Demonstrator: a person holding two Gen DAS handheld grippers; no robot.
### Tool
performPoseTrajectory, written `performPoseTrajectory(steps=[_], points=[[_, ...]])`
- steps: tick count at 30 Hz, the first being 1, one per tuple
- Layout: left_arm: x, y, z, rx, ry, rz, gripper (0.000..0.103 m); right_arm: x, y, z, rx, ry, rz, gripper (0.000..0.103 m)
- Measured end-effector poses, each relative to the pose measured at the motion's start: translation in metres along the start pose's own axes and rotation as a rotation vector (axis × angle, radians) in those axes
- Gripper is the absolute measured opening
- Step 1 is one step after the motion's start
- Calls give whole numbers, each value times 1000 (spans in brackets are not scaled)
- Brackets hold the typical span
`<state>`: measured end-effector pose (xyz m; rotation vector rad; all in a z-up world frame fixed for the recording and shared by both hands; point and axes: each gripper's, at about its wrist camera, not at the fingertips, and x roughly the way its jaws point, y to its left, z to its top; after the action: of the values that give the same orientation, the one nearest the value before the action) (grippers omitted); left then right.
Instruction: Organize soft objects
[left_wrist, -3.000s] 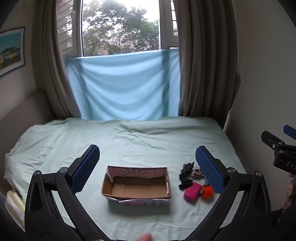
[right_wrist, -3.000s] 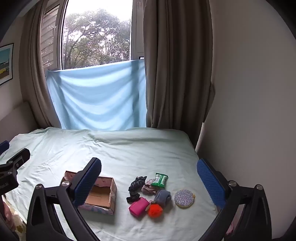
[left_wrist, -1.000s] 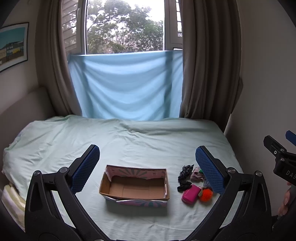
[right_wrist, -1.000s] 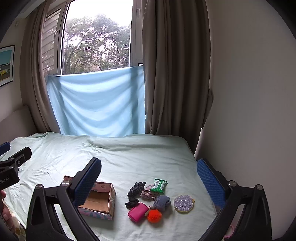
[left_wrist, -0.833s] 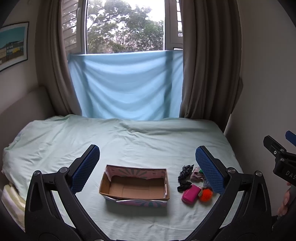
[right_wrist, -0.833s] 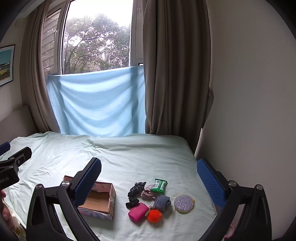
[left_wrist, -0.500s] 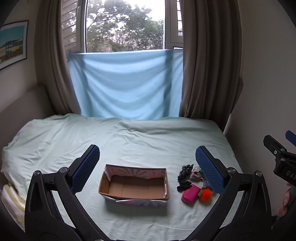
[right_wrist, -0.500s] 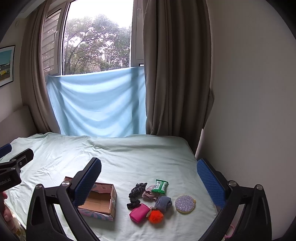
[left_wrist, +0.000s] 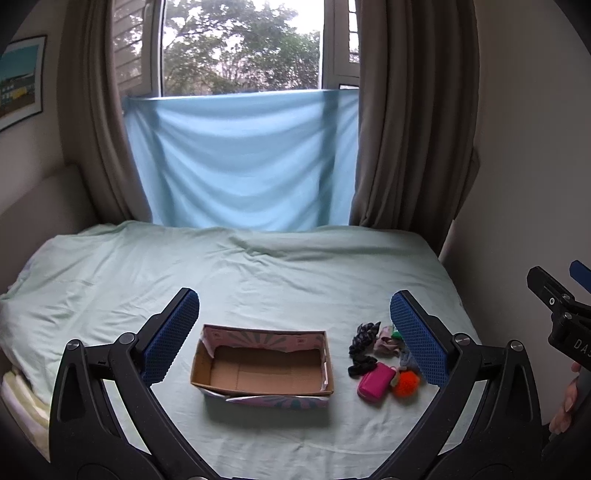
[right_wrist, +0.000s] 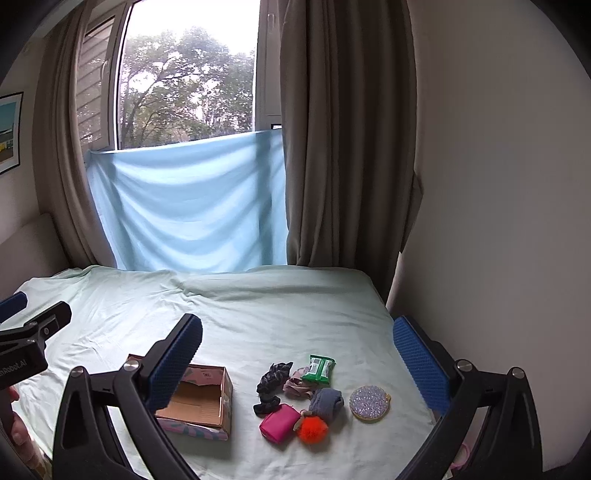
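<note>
My left gripper (left_wrist: 293, 334) is spread wide and empty, held above the near part of the bed (left_wrist: 258, 280), its jaws framing the cardboard box (left_wrist: 263, 365). My right gripper (right_wrist: 297, 356) is likewise wide open and carrying nothing, raised over the cluster of small items to the right of the box.

The box is open-topped, with nothing in it, on the pale green sheet. Just beside it, all on the sheet and partly touching one another, lie the items to be sorted.

Count, from the right wrist view:
- two dark scrunchies (right_wrist: 275, 373)
- one pink pouch (right_wrist: 279, 427)
- one orange pom-pom (right_wrist: 313, 429)
- one grey-blue sock or cloth (right_wrist: 327, 402)
- one pinkish fabric piece (right_wrist: 297, 386)
- one green packet (right_wrist: 319, 369)
- one glittery round disc (right_wrist: 369, 402)

The pinkish piece is half buried, so it may be more than one item.

Handling, as I judge it: everything is light and compliant. The scrunchies and sock should collapse under the pads — best pinched through the bulk of the bundle. The pom-pom wants a grip at its core, not the fluff. The pouch offers a firm padded body to clamp across its short side. The packet looks slippery; the disc lies flat and looks stiff, so probably not soft.
</note>
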<state>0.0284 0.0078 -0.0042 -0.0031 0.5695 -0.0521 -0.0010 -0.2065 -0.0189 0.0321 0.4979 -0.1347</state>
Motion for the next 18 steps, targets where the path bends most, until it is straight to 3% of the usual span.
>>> performPoseTrajectory(steps=[18], points=[[22,27,5,-10,28,-19,103,9,19,4,13,-35,-24,103]])
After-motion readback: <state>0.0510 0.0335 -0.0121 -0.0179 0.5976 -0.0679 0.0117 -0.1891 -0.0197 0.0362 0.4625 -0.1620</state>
